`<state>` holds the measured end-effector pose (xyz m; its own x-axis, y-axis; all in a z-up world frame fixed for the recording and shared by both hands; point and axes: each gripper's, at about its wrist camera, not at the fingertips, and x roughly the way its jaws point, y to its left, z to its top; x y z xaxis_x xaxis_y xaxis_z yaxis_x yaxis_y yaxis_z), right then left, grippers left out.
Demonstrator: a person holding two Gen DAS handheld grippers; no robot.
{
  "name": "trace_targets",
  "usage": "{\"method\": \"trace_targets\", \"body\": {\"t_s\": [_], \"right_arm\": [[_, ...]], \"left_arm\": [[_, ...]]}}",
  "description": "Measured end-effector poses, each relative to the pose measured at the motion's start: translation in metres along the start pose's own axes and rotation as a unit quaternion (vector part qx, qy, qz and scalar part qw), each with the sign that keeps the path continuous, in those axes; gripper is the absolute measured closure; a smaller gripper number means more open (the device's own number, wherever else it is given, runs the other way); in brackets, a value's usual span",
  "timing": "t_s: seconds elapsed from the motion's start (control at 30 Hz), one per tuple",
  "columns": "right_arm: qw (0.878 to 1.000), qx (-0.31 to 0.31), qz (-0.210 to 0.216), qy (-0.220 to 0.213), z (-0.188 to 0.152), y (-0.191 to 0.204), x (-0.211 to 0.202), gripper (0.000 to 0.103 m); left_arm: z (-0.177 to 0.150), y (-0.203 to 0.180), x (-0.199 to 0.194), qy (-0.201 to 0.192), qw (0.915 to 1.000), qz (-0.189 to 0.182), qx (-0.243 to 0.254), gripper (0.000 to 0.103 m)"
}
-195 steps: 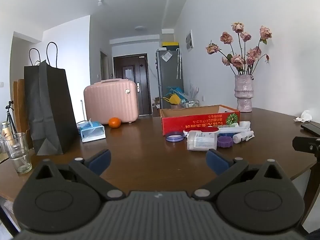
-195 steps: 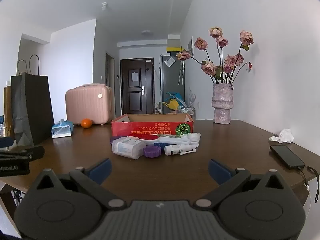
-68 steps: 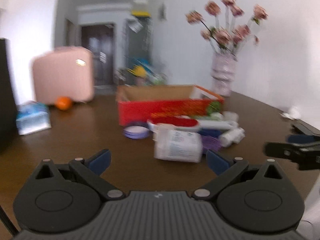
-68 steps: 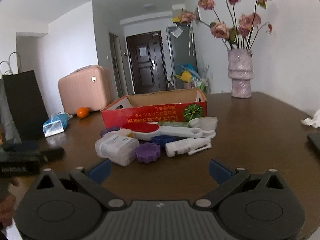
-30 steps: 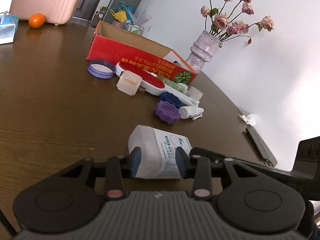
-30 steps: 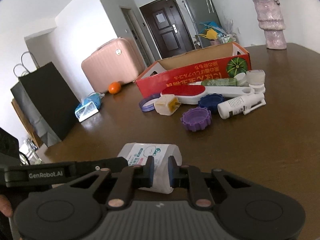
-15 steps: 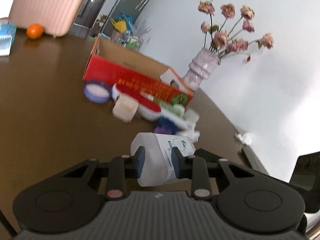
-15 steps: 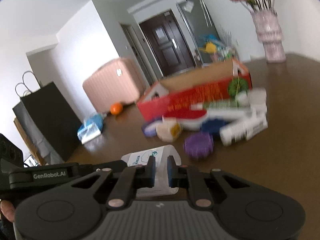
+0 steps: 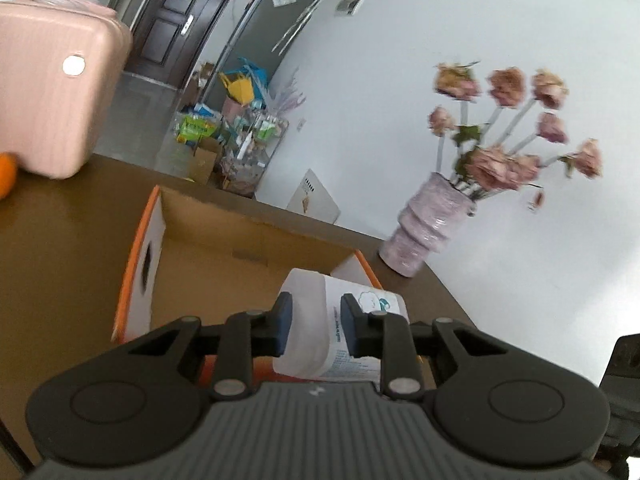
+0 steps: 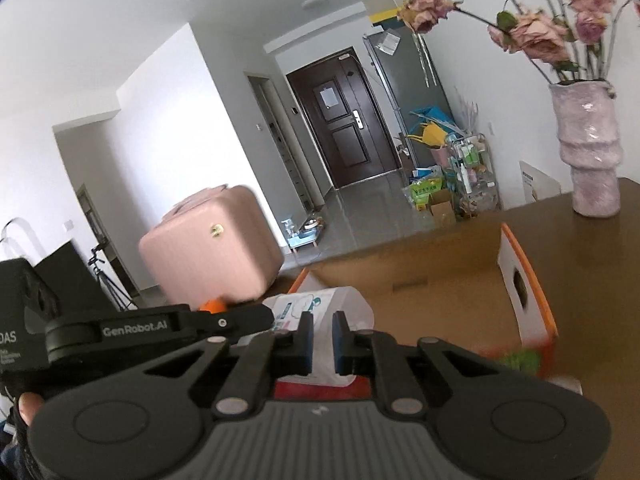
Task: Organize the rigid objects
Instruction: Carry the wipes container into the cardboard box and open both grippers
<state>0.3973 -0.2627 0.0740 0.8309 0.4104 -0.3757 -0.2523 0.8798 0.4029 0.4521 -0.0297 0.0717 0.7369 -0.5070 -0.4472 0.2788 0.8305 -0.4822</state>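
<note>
Above open box (image 9: 240, 248): white bottle (image 9: 312, 332) held sideways, both grippers clamped

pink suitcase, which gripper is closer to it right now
Left. The left gripper clamps the bottle on the suitcase side. The right gripper clamps it from the far side, with the left one between it and the suitcase.

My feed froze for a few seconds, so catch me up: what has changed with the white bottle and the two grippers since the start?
Both grippers closed on the white bottle: the left gripper and the right gripper took it off the table and carried it up over the open cardboard box. It was lying among the clutter in front of the box. The vase and pink suitcase stayed put.
</note>
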Motion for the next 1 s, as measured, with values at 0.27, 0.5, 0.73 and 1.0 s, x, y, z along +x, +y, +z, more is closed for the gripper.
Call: {"method": "trace_targets", "body": {"t_s": [0.27,0.5,0.73,1.0], "right_arm": [[0.996,0.046,-0.047,0.067,0.064,-0.073,0.142,0.094],[0.981,0.109,-0.076,0.142,0.064,-0.128,0.229,0.094],[0.980,0.071,-0.097,0.160,0.059,-0.111,0.242,0.089],[0.983,0.012,-0.104,0.151,0.078,-0.091,0.177,0.081]], "left_arm": [[0.050,0.041,0.143,0.069,0.9954,0.043,-0.051,0.077],[0.054,0.059,0.214,0.121,0.9855,0.104,-0.059,0.077],[0.048,0.044,0.217,0.122,0.9855,0.117,-0.007,0.068],[0.053,0.028,0.131,0.105,0.9783,0.157,0.085,0.053]]}}
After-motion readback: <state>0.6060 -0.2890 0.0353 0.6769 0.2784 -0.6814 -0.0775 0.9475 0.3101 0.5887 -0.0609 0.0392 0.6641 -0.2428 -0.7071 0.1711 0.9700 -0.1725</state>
